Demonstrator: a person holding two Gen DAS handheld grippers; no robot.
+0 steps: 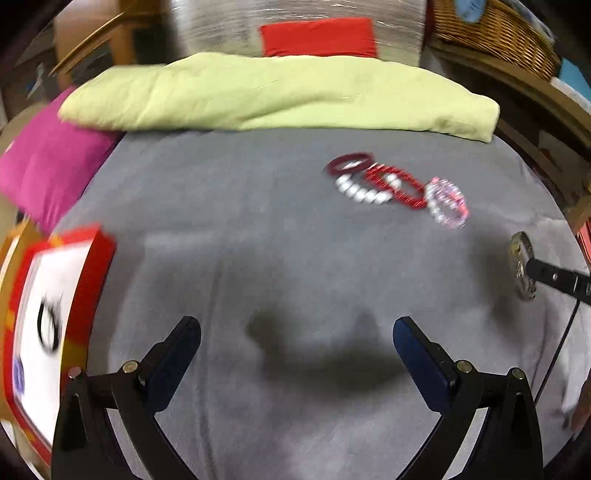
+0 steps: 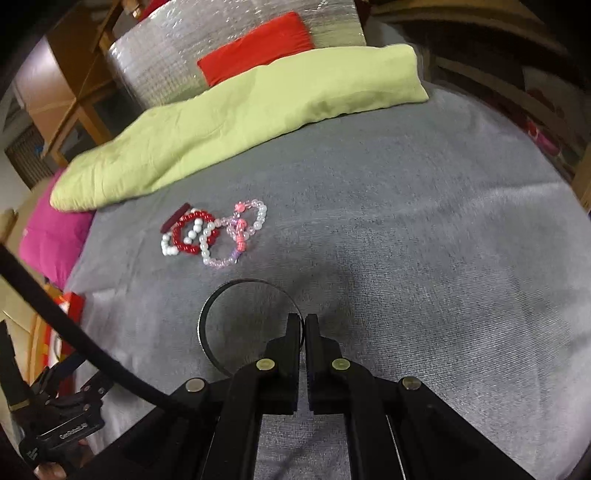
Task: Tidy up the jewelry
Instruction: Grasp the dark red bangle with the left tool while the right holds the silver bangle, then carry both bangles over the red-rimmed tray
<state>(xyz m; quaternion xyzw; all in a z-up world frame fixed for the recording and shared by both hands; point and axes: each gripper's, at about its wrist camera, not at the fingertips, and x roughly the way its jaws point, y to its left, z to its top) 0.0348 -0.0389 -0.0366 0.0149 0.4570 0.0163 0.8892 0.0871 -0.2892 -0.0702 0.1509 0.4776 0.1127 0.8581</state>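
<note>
A heap of bracelets lies on the grey bed cover: a maroon bangle, a white pearl bracelet, a red bead bracelet and a pink clear-bead bracelet. The same heap shows in the right wrist view. My right gripper is shut on a thin silvery bangle, held just above the cover; it also shows at the left wrist view's right edge. My left gripper is open and empty above the cover. A red-rimmed box with a white inside at far left holds a dark ring.
A light green pillow lies across the far side of the bed, a magenta cushion to its left. A silver-wrapped bundle with a red patch stands behind. A wicker basket sits on a wooden shelf at right.
</note>
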